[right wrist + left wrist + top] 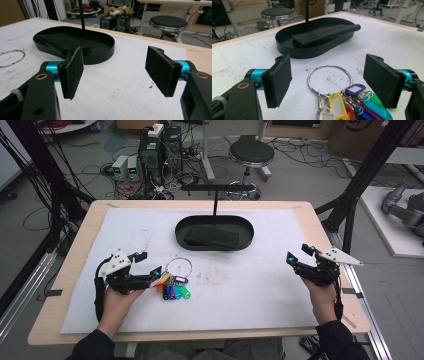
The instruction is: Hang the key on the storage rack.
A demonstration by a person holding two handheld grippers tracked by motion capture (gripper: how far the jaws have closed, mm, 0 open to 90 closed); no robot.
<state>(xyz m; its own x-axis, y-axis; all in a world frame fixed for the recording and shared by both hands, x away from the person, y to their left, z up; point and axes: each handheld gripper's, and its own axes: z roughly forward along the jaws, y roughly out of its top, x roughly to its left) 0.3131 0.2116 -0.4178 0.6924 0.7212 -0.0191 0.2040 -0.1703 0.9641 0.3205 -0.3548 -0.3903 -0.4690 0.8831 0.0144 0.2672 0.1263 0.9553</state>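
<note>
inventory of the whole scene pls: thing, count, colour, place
Table: 1, light wood, centre.
Mat: 1, white, covering the table top.
Tray: 1, black oval, far middle of the mat, with a T-shaped post.
Folded cloth: 1, black, inside the tray.
Key ring: 1, silver, left of centre on the mat.
Key tags: several; white, yellow, orange, red, blue, purple, teal and green; bunched on the ring.
Stool: 1, black seat, floor behind the table.
Computer boxes: a few, dark, floor behind.
Left gripper: 1, black, open, at the key tags.
Right gripper: 1, black, open, right side of the mat.
</note>
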